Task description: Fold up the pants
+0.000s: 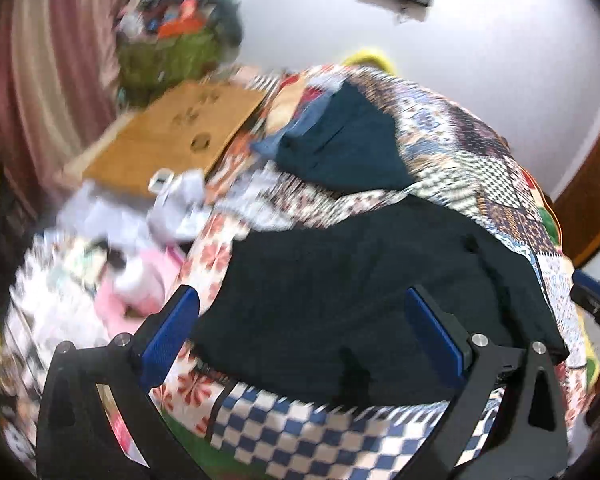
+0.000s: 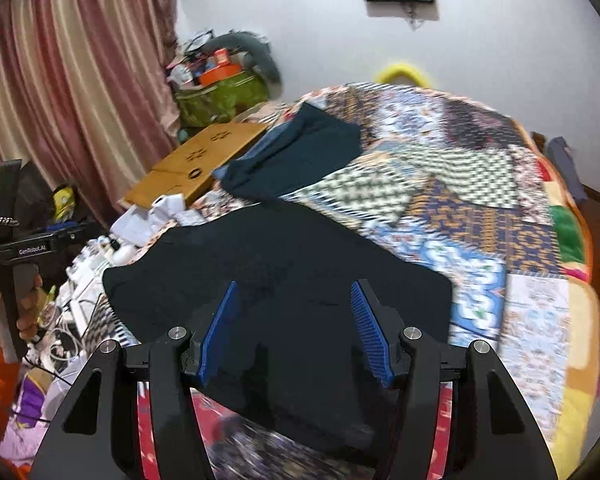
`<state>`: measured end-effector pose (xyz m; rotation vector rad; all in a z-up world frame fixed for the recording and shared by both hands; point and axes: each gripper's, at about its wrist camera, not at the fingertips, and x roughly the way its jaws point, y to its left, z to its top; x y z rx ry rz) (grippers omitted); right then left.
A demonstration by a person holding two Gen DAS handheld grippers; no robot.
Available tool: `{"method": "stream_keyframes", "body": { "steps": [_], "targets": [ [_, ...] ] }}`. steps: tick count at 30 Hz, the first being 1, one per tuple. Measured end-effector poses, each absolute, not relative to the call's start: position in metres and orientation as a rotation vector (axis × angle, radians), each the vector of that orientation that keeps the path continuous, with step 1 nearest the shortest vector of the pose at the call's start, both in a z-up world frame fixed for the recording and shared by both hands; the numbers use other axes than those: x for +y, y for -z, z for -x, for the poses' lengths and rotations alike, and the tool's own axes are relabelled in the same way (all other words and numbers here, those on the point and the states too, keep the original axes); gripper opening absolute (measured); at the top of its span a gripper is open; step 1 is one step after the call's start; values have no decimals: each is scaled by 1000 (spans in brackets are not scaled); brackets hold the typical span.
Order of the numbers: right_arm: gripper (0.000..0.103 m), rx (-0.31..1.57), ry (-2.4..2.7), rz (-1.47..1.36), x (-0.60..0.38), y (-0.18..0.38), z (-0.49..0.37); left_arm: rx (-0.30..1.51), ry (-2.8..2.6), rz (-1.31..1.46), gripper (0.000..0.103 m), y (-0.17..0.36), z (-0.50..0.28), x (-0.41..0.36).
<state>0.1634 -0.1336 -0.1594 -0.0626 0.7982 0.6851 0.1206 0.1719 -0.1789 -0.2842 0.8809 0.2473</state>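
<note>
While both hand-held grippers [image 1: 300, 332] [image 2: 294, 330] hover open & empty, dark pants [image 2: 284, 280] lie, prob. folded, on patchwork quilt [image 2: 480, 220] nr curtain [image 2: 80, 80].

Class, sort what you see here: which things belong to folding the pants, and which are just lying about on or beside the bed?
Part of the job:
black pants
left gripper, open
right gripper, open

Lying about:
dark teal garment
patchwork quilt
wooden board
green bag
</note>
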Motion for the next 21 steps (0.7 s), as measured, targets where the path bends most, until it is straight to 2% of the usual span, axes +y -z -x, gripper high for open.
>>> {"method": "stream_keyframes", "body": {
  "steps": [10,12,21],
  "targets": [
    [55,926,-755,112,-85,200,-163,1055,-223,651,103,257,-98,232],
    [57,902,-751,141,-83,202,-160,1083,-192,709,103,270,-95,233],
    [60,903,-754,169,-76,205,-160,1097,-50,948,103,306,-105,240]
  ]
}}
